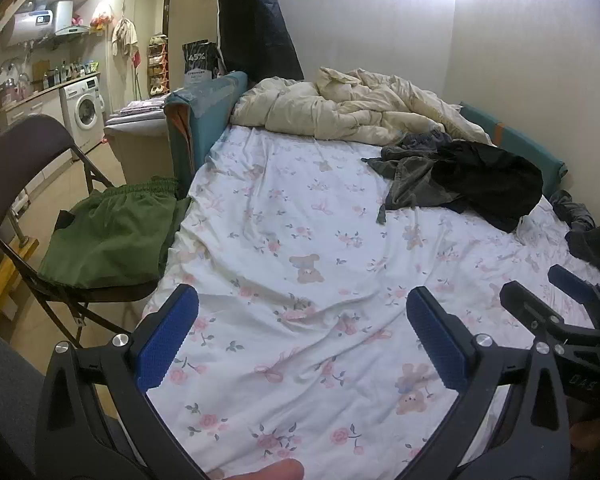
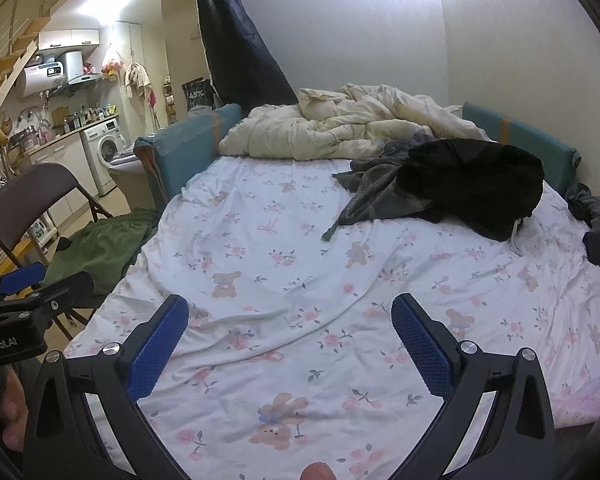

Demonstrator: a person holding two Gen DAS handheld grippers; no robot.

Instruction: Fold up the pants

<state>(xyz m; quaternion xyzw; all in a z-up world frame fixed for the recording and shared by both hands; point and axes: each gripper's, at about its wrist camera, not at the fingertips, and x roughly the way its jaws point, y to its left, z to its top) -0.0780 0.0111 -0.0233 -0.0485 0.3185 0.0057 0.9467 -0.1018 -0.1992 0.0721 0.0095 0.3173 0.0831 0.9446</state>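
Both tools hang wide and empty over the bed (image 1: 284, 240): the left tool (image 1: 302, 340) and the right tool (image 2: 290, 346). Green pants (image 1: 108, 232) lie on a chair (image 1: 16, 160) beside the bed; dark clothes (image 2: 460, 184) are heaped near the duvet (image 2: 340, 128).

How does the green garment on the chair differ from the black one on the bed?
The green garment lies fairly flat on the folding chair beside the bed; the black garment sits bunched in a heap on the flowered sheet. The green one lies alone; the black one overlaps a grey garment. Neither is held: both the left gripper and the right gripper are open and empty.
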